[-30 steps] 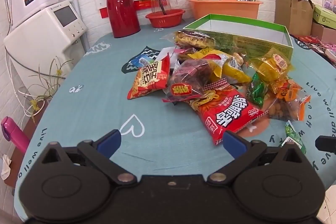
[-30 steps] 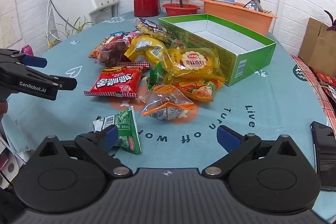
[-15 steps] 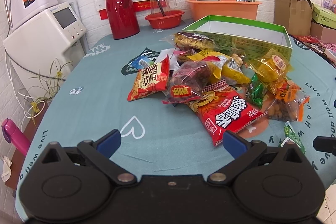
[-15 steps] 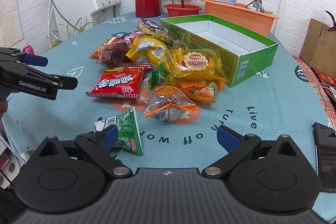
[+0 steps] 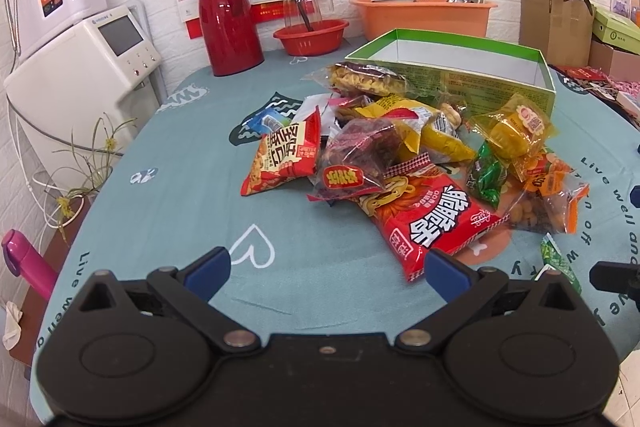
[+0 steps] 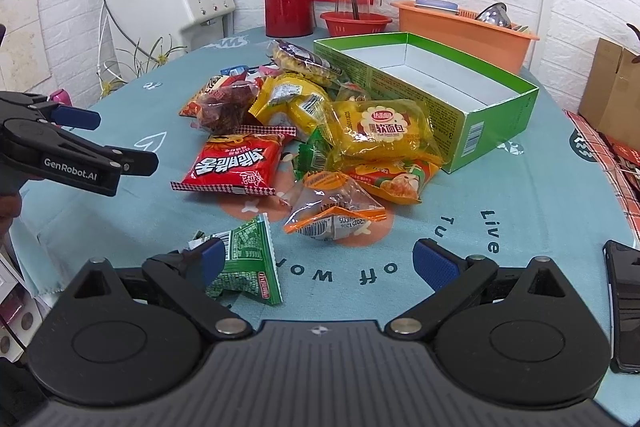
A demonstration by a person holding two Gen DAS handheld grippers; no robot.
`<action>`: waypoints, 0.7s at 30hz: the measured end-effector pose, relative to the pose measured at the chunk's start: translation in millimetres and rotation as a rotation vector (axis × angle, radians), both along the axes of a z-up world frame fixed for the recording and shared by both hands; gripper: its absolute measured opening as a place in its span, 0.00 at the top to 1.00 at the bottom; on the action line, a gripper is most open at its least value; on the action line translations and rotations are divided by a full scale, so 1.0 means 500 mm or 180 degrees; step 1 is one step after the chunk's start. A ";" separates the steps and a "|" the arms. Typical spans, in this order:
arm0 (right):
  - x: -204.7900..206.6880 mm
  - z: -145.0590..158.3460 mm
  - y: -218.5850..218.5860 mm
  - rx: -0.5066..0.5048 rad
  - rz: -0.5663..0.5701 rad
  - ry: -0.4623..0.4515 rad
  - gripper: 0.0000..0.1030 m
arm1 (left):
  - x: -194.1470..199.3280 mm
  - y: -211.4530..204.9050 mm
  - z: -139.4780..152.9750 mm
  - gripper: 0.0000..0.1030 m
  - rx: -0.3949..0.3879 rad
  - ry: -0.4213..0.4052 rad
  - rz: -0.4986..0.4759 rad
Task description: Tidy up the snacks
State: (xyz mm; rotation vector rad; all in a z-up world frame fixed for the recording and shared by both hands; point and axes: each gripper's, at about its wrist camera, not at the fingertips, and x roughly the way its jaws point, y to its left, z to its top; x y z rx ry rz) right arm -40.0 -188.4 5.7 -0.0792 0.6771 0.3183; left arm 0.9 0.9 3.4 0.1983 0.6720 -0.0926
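A heap of snack packets lies mid-table: a red noodle-snack bag (image 5: 434, 223) (image 6: 232, 165), a dark dried-fruit bag (image 5: 360, 157), a yellow bread packet (image 6: 380, 131), an orange-edged nut packet (image 6: 334, 213) and a green packet (image 6: 246, 265). Behind them stands an empty green box (image 5: 448, 83) (image 6: 472, 107) with a white inside. My left gripper (image 5: 326, 269) hovers open just short of the red bag. Over the table's near edge my right gripper (image 6: 316, 263) is open too, its left finger beside the green packet. The left gripper (image 6: 80, 151) also shows from the side in the right wrist view.
On the teal tablecloth (image 5: 168, 187) at the back stand a red thermos (image 5: 228, 19), a red bowl (image 5: 310, 35) with a glass jug and an orange tub (image 5: 424, 15). A white appliance (image 5: 80, 67) sits left. A black phone (image 6: 624, 303) lies near the right edge.
Both views have tipped slightly downward and drawn a little closer to the snack heap. No packet has moved and both grippers have stayed open.
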 end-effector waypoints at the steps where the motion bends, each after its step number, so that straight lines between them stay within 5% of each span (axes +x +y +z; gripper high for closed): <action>1: 0.000 -0.001 0.001 0.0002 0.0006 0.0002 0.00 | 0.000 0.000 0.000 0.00 0.0001 0.0000 -0.0001; 15: 0.009 -0.012 0.005 0.0068 0.0078 0.0042 0.00 | 0.016 -0.002 -0.010 0.00 0.0000 0.0064 -0.0033; 21: 0.028 -0.013 0.001 0.0527 0.0201 0.0120 0.00 | 0.025 0.019 0.002 0.00 -0.0371 0.0088 -0.0177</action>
